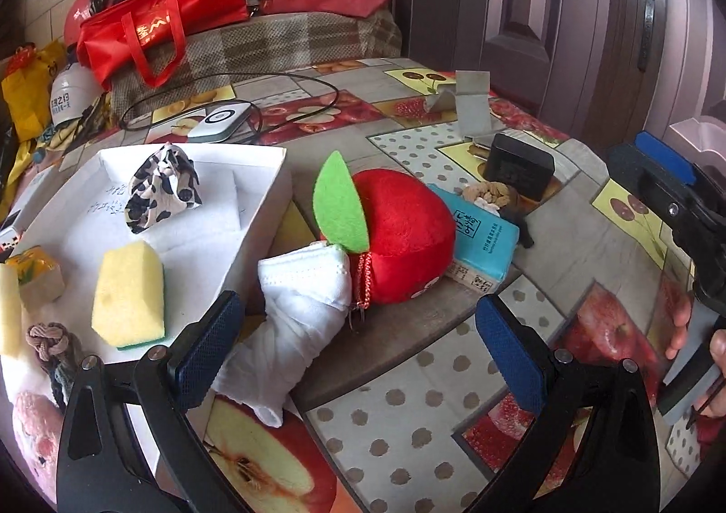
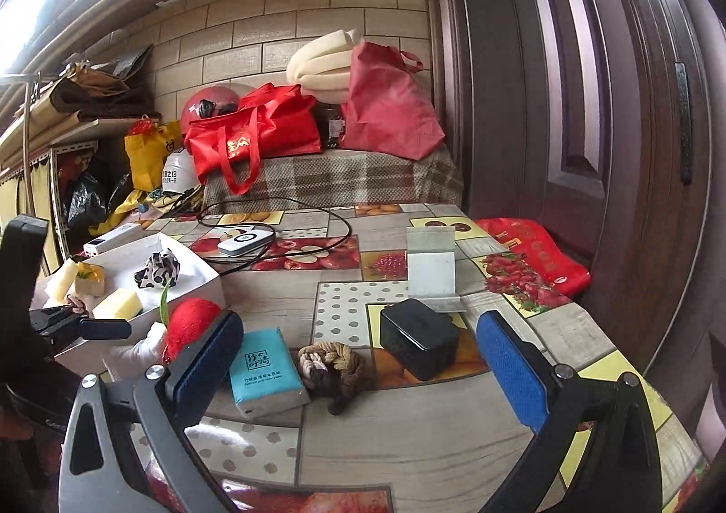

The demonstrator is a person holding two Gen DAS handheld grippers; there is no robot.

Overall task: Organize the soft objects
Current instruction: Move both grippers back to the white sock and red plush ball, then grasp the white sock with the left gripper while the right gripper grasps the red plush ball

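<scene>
The left hand-held gripper [image 1: 358, 359] is shown wide open and empty, near the white sock [image 1: 299, 309] lying on the tabletop [image 1: 431, 377] against the plush apple [image 1: 399, 236]. The right hand-held gripper [image 2: 363, 372] is likewise open. The sock is judged light and limp, best pinched mid-length. The white tray [image 1: 267, 213] holds a sponge [image 1: 129, 295] and a cow-print cloth [image 1: 161, 186].

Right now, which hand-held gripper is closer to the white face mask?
Left. The left hand-held gripper hangs open right over the white face mask; the right hand-held gripper is open farther off, facing the teal tissue pack.
</scene>
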